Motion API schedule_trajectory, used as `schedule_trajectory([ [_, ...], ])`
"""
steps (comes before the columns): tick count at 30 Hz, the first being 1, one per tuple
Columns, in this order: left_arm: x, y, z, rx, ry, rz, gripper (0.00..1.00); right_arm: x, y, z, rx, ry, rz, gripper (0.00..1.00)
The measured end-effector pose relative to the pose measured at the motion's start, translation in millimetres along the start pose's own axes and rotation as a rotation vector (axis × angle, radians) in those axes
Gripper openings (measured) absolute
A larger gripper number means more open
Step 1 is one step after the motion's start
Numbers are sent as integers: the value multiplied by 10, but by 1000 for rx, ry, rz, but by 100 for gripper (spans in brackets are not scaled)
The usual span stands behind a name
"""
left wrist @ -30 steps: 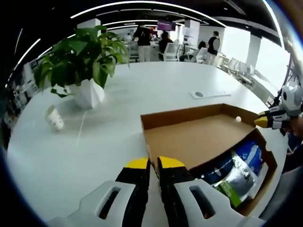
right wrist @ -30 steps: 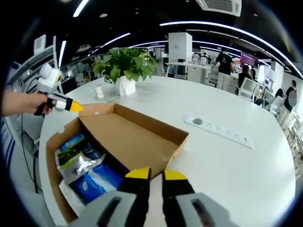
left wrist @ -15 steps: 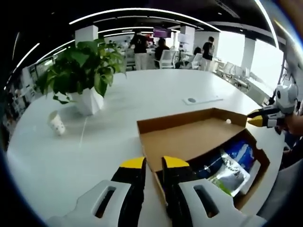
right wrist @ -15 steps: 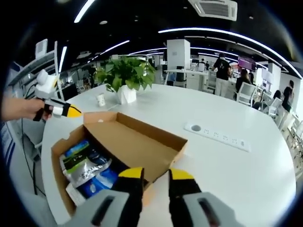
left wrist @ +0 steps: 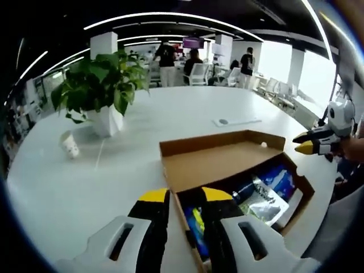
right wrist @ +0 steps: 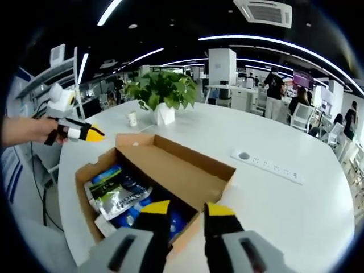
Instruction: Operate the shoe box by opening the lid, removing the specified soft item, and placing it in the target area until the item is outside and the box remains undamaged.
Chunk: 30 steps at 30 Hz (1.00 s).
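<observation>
Both cameras have pulled back and risen over the last second, so more of the shoe box (left wrist: pixel 227 170) interior shows, and each pair of jaws has spread from nearly closed to a narrow gap.

From the left gripper view, the left gripper (left wrist: pixel 185 196) rises at 6 o'clock, its yellow-tipped jaws slightly parted and holding nothing, straddling the near corner of the box wall. The cardboard lid (left wrist: pixel 219 156) stands folded back toward 12 o'clock. Inside lie soft plastic packets: a silver pouch (left wrist: pixel 263 199) and blue packets (left wrist: pixel 280 177). At 3 o'clock the right gripper (left wrist: pixel 307 145) is seen held by a hand (left wrist: pixel 354 149), its tip just beside the far end of the box; whether it touches I cannot tell. A potted plant (left wrist: pixel 102 91) sits at 10 o'clock on the white table (left wrist: pixel 85 187), with a paper cup (left wrist: pixel 70 145) near it at 9 o'clock and a power strip (left wrist: pixel 236 120) past the box at 1 o'clock.

From the right gripper view, the right gripper (right wrist: pixel 186 209) at 6 o'clock has its jaws narrowly apart, empty, over the box's near edge (right wrist: pixel 187 230). The silver pouch (right wrist: pixel 119 193) lies inside. At 9 o'clock a hand (right wrist: pixel 25 129) holds the left gripper (right wrist: pixel 94 135) level, pointing at the box's far corner.
</observation>
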<state>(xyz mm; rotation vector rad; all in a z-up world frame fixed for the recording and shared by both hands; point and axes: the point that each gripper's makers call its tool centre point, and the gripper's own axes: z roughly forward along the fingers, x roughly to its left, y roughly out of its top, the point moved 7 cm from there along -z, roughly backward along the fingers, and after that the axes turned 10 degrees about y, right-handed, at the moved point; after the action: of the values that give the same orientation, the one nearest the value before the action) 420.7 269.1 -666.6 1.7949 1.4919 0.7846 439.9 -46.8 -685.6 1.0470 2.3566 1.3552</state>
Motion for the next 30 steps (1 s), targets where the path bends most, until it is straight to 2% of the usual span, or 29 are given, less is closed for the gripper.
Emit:
schedule_trajectory([
  [4,-18,-46,-89,-5,-8,8,28,108,-17,24,7,24,-5,21],
  [8,-26,-106,-172,-13,-9,12,37,210,-42,72,13,48,-1,23],
  [15,-24,-212,-293,-20,-16,19,43,344,-73,155,29,84,0,25],
  [22,-4,-321,-368,-23,-25,35,48,491,-131,271,47,142,27,25],
  [30,-19,-378,-480,-45,-44,20,54,666,-196,424,68,214,102,26],
])
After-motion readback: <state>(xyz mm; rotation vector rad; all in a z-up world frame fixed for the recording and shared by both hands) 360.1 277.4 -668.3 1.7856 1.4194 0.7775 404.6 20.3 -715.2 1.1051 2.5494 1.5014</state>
